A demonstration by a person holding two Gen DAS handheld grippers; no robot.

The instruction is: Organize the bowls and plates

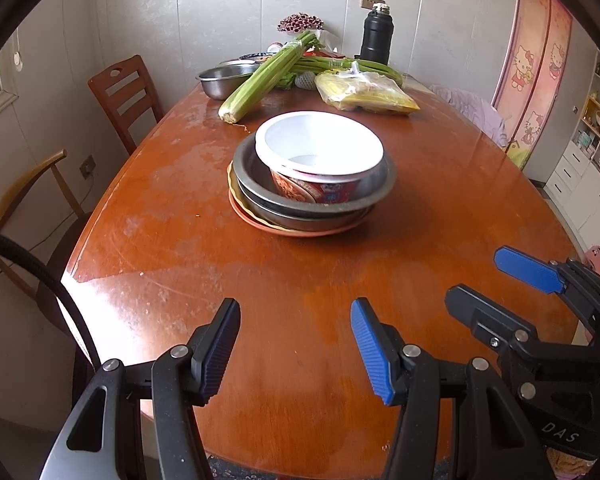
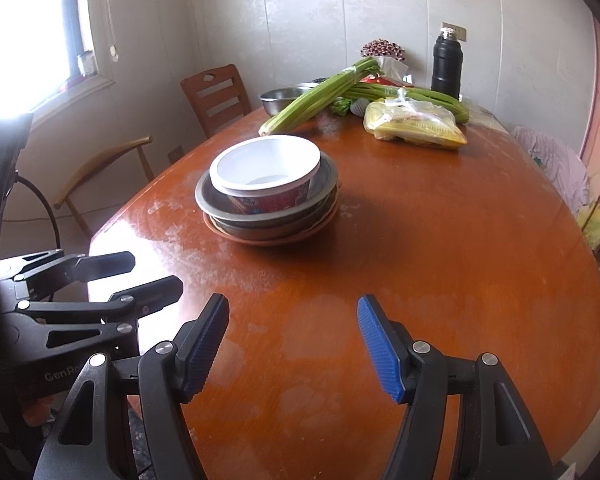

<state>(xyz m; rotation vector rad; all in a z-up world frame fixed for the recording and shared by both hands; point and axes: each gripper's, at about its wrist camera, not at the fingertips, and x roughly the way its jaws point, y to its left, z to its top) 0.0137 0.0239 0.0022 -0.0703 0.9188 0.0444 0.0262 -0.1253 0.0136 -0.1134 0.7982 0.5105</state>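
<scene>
A stack of dishes stands in the middle of the wooden table. A white instant-noodle bowl with a red printed side sits in a steel bowl, over another steel bowl and an orange plate. The right wrist view shows the same white bowl, steel bowl and plate. My left gripper is open and empty over the near table edge, well short of the stack. My right gripper is open and empty too. They hang side by side: right gripper, left gripper.
At the far end lie celery bunches, another steel bowl, a bag of yellow food and a black flask. Two chairs stand at the left side. A pink cloth lies at the right edge.
</scene>
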